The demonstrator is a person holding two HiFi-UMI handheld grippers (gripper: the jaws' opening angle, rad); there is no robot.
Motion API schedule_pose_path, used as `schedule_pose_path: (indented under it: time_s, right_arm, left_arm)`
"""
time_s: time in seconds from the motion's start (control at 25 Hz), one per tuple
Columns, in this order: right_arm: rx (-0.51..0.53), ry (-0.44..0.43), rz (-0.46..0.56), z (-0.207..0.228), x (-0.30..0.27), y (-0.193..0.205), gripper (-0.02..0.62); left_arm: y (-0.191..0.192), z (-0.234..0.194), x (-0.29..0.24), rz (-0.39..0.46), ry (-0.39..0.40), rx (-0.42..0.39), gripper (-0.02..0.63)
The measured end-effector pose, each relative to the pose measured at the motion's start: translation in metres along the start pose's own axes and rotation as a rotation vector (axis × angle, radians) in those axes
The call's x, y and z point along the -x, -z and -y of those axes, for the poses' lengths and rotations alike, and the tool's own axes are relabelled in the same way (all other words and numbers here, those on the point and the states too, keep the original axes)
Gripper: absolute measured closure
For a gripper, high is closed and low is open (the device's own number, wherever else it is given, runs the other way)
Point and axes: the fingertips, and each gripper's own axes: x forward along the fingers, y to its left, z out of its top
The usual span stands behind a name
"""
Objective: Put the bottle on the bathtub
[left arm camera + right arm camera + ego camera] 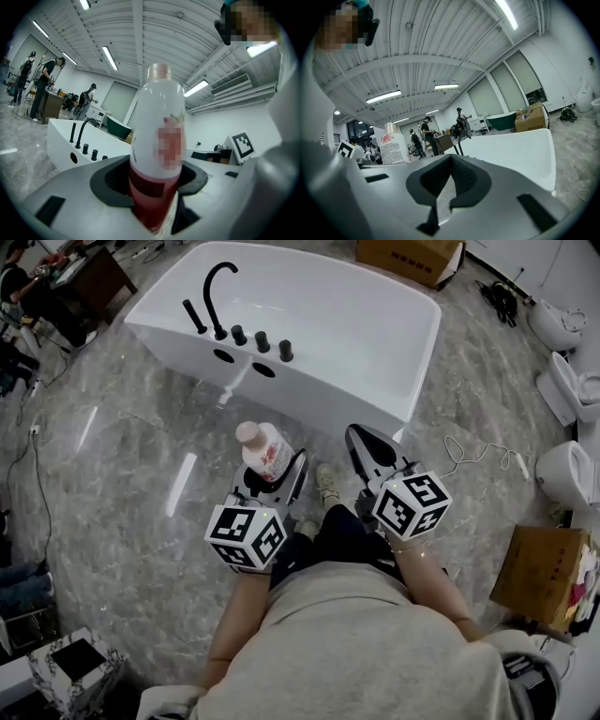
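A white bottle (pixel 265 451) with a pink cap and red flower label stands upright in my left gripper (pixel 275 472), whose jaws are shut on its lower body. In the left gripper view the bottle (pixel 158 140) rises between the dark pads (pixel 112 187). My right gripper (pixel 363 439) is beside it at the right, shut with nothing in it; its pads (pixel 464 176) meet at the tip. The white bathtub (pixel 427 343) stands just ahead on the floor, with a black faucet (pixel 217 296) and knobs on its near-left deck. The bathtub (pixel 520 154) also fills the right gripper view.
Cardboard boxes sit behind the tub (pixel 408 257) and at the right (pixel 539 573). White toilets (pixel 572 470) line the right edge. A white cable (pixel 469 456) lies on the marble floor. People stand at a desk (pixel 94 277) far left. A marble-patterned stand (pixel 75 667) is at bottom left.
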Motion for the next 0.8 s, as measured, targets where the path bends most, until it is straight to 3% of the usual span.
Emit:
schedule_pose_path:
  time_s: [0.4, 0.8]
  right_arm:
    - [-0.048, -0.088, -0.075, 0.073, -0.072, -0.018, 0.597]
    - [-0.029, -0.204, -0.086, 0.124, -0.153, -0.067, 0.597]
  left_arm:
    - [-0.020, -0.034, -0.101, -0.013, -0.042, 0.017, 0.370]
    - [-0.059, -0.072, -0.187, -0.007, -0.118, 0.015, 0.370]
